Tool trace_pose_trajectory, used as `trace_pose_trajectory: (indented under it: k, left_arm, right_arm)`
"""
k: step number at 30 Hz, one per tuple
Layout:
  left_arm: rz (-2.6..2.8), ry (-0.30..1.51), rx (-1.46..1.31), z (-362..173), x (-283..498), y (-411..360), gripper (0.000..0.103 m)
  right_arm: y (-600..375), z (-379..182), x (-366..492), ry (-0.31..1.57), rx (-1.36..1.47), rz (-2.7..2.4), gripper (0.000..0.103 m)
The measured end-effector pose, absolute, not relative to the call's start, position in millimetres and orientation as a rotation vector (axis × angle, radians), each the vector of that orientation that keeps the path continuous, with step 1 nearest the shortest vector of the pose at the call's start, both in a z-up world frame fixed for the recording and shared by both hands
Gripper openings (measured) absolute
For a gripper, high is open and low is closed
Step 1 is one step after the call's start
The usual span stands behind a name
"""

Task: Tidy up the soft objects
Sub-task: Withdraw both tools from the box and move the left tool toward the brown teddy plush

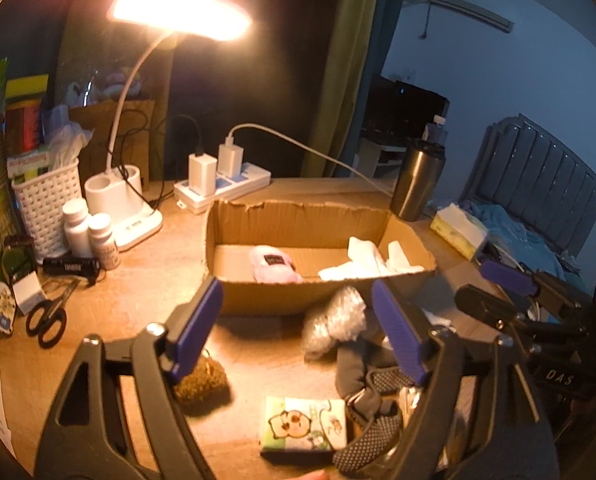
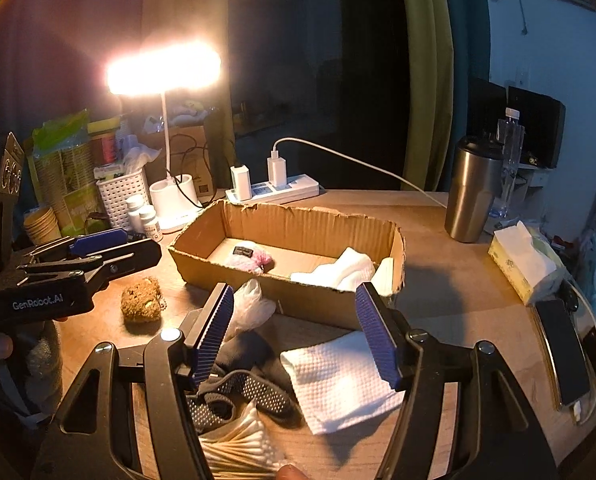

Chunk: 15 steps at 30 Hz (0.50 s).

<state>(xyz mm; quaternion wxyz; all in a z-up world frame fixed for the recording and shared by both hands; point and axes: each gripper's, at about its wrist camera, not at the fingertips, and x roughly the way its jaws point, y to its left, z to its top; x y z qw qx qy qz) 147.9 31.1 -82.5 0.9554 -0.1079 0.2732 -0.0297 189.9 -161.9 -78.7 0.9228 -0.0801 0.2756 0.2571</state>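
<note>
My left gripper [image 1: 298, 320] hangs released, its blue-padded jaws spread wide with nothing between them, above the wooden desk [image 1: 130, 304]. My right gripper [image 2: 296, 332] is released too, jaws apart over a white embossed paper towel [image 2: 337, 384] lying flat on the desk.

The shallow torn-edged cardboard box [image 1: 321, 220] sits ahead of both, holding a pink fluffy pouch with a dark label [image 1: 274, 266] toward its left end and white folded cloths [image 1: 369, 264] toward its right.

Only my left camera shows the small tissue packet printed with a cartoon face [image 1: 303, 424], close under the gripper. Only my right camera shows the paper towel and a bundle of cotton swabs [image 2: 238, 444] at the lower edge.

Both pick up the brown knitted scrubber [image 2: 142, 300], the crinkled clear plastic bag [image 1: 333, 320] just in front of the box, and the dark dotted-grip socks [image 2: 250, 392] beside it.
</note>
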Motion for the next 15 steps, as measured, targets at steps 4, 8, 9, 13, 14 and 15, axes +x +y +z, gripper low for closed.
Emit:
trace_pose_trajectory:
  k: [4,8,9,13,14,15]
  left_arm:
    - [-0.055,0.572,-0.227,-90,145,32,0.083]
    - [-0.040,0.596,-0.234,-98,142,35,0.083]
    - [-0.038,0.601,-0.236,-100,141,36,0.083]
    - [-0.028,0.622,-0.242,-109,139,40,0.083]
    - [-0.024,0.626,-0.243,-111,138,41,0.083]
    - [-0.019,0.630,-0.246,-114,137,43,0.083]
  right_arm:
    - [-163,-83,189,0.580,-0.159,0.530,0.067]
    - [-161,-87,190,0.592,-0.159,0.536,0.067]
    - [-160,-88,190,0.596,-0.159,0.538,0.067]
    - [-153,-95,194,0.618,-0.159,0.549,0.067]
    - [-151,-97,196,0.625,-0.158,0.553,0.067]
    - [-148,-99,197,0.632,-0.159,0.557,0.067]
